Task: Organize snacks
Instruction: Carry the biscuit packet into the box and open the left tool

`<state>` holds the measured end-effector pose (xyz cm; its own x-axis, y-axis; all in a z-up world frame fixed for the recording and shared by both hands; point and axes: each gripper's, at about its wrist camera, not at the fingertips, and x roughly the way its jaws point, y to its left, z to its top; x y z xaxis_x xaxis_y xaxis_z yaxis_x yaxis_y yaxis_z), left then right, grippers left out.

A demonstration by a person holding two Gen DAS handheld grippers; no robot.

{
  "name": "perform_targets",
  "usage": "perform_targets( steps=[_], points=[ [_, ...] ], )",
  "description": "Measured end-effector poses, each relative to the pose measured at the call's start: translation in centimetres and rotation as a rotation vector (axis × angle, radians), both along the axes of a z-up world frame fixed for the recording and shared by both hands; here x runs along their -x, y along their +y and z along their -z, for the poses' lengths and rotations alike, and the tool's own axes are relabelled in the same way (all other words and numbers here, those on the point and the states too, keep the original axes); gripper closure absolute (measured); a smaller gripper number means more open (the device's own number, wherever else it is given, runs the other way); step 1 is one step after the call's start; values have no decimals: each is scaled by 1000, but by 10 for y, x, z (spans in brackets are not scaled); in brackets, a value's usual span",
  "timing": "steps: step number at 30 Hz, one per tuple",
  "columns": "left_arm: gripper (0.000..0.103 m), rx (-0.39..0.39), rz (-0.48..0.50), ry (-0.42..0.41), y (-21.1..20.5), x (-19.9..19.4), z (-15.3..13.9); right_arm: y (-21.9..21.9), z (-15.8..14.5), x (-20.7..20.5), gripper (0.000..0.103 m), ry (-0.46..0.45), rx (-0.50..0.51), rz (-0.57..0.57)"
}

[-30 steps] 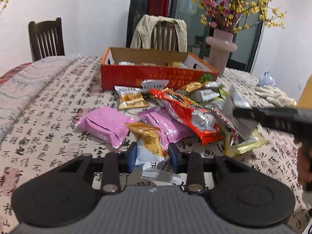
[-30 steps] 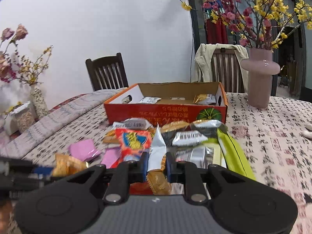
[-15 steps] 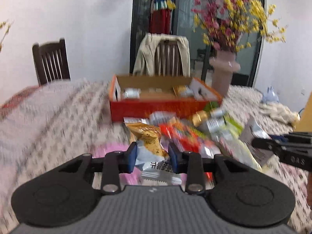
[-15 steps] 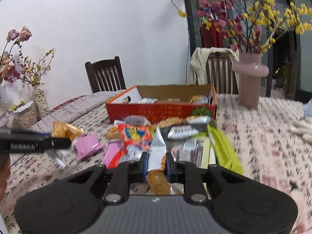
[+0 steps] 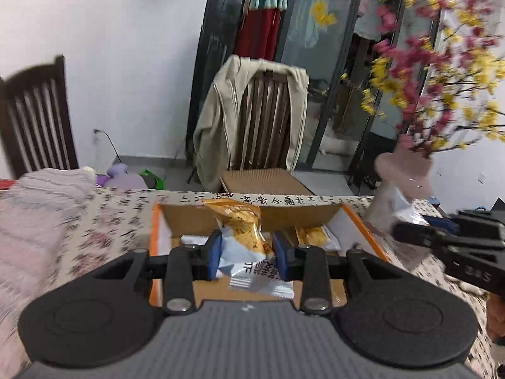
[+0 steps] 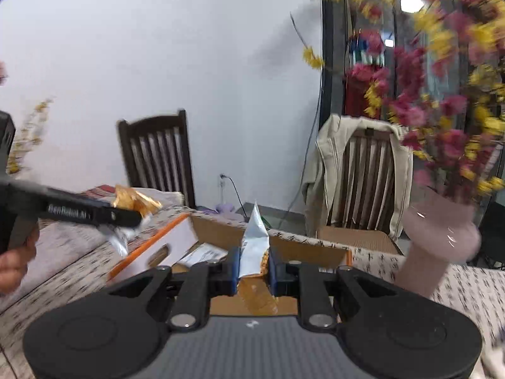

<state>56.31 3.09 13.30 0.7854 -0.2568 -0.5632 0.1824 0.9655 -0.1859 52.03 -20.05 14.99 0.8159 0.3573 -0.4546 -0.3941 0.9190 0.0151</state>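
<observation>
While both hands are hovering over the orange box (image 5: pixel 363 224), the left gripper (image 5: pixel 246 254) is pinching a yellow-white packet (image 5: pixel 244 237) and the right gripper (image 6: pixel 253 267) a silver packet (image 6: pixel 256 237), each packet standing upright directly above the box's open interior.

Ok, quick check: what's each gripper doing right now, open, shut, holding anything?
Left gripper: shut on an orange-and-white snack packet, above the open box.
Right gripper: shut on a silver snack packet.
</observation>
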Motion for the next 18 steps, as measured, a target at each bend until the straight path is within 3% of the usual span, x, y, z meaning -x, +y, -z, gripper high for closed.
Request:
perform_targets(
  steps=[4, 9, 15, 18],
  points=[
    [68, 26, 9, 107, -6, -67, 37, 22, 18, -89, 86, 101, 44, 17],
    [68, 54, 9, 221, -12, -119, 86, 48, 74, -164, 86, 248, 125, 64],
    [55, 56, -13, 222, -11, -121, 102, 65, 112, -182, 82, 276, 198, 72],
    [52, 45, -20, 186, -10, -113, 89, 67, 116, -181, 60, 291, 198, 65]
  ],
)
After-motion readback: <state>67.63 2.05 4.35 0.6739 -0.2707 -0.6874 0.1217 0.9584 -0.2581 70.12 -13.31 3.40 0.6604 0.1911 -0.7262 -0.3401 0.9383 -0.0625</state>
